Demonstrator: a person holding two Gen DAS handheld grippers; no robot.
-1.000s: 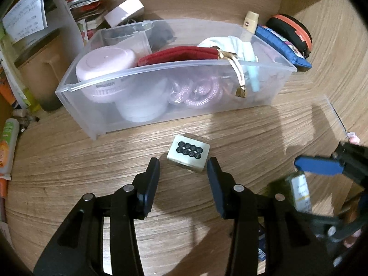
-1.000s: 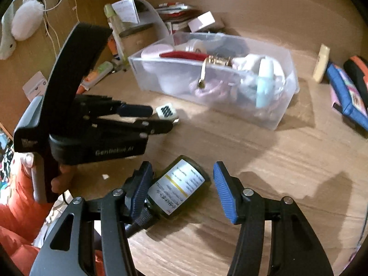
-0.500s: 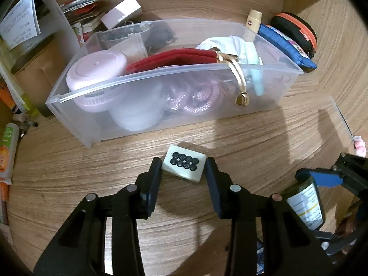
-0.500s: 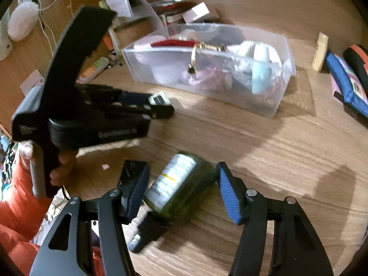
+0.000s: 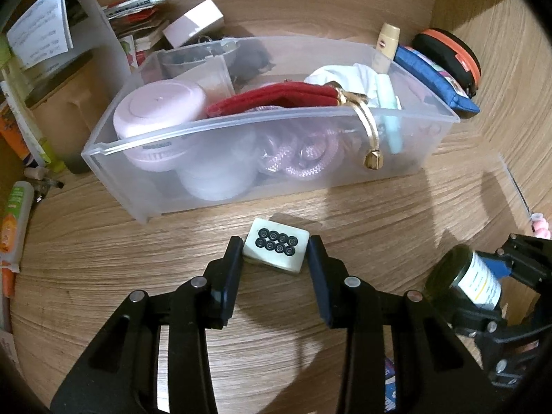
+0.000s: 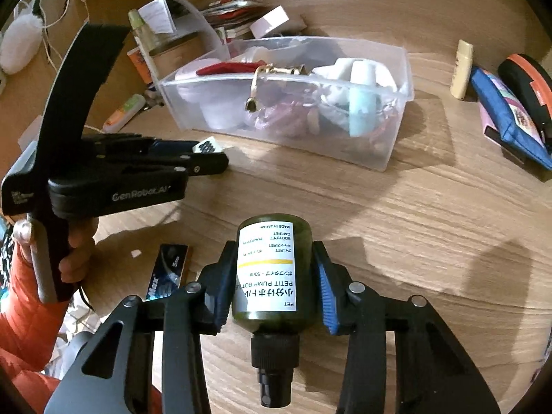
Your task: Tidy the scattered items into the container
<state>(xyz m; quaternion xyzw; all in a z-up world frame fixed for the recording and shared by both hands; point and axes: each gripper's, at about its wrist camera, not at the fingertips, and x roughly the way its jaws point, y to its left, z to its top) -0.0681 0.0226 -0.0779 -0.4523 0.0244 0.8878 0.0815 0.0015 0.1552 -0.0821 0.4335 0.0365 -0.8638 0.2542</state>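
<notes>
Mahjong tile (image 5: 276,249), pale with 8 black rings on its face, sits between the closed-in fingers of the left gripper (image 5: 274,253); both pads touch its sides, just in front of the clear plastic container (image 5: 241,127) that serves as the landmark. Whether the tile is lifted off the wooden table (image 5: 396,207) I cannot tell. To the tile's right, well short of the container, the right gripper (image 6: 272,269) clamps a dark green pump bottle (image 6: 274,269) by its labelled body, pump end toward the camera, base toward the container, raised off the table. A small blue-and-black packet (image 6: 167,270) lies on the table to the bottle's left, nearer than the container.

Between both grippers and the container's front wall there is only bare wood. Inside the container are a pink round jar (image 5: 158,103) at its left end, a red pouch with a gold clasp (image 5: 276,98) hanging over the front rim, pink cord (image 5: 300,155) and a pale teal tube (image 6: 362,103). Right of the container lie a cream tube (image 6: 462,69), a blue pouch (image 6: 510,114) and a black-and-orange case (image 6: 528,82). Left of it and behind, papers, packets and an orange-green tube (image 5: 13,217) crowd the table edge.
</notes>
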